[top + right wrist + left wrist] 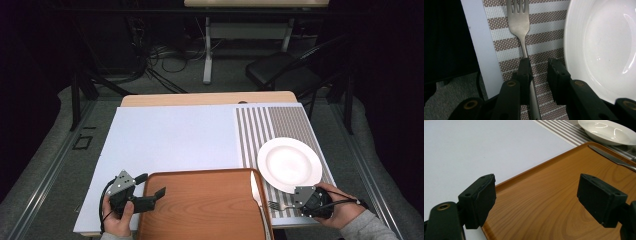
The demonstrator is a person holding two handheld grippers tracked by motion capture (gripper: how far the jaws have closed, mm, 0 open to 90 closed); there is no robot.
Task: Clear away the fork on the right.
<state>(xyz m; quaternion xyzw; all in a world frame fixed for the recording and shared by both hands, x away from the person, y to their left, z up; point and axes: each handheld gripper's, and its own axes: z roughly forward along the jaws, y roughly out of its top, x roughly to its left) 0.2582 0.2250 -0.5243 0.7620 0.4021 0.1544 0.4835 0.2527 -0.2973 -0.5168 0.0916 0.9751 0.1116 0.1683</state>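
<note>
while the right gripper (537,75) sits low over the brown-and-white striped woven placemat (544,42), its jaws straddle the handle of the plain silver metal fork (520,25): the handle runs between them close against the left-hand pad, and a clear gap shows to the other pad, so the pads are not pinching it. jaws narrow, not fully together. the fork lies flat on the placemat, tines pointing away from the gripper, just beside the rim of the round white ceramic plate (599,45) and near the mat's edge by the pale blue sheet (480,47).

high view: right gripper (287,204) held in the person's right hand (340,207) at the near right corner of the tabletop (200,98), fork (275,205) between the plate (289,164) and the tabletop's near edge. a silver table knife (256,192) lies along the right rim of the rectangular brown wood-grain tray (205,205).

left gripper (536,195): jaws spread wide, nothing between them, hovering over the tray's (544,195) left portion near its rim. in the high view the left gripper (152,185) is held at the tray's near left corner. the knife (614,160) and plate (606,131) appear far off in the left gripper view.
</note>
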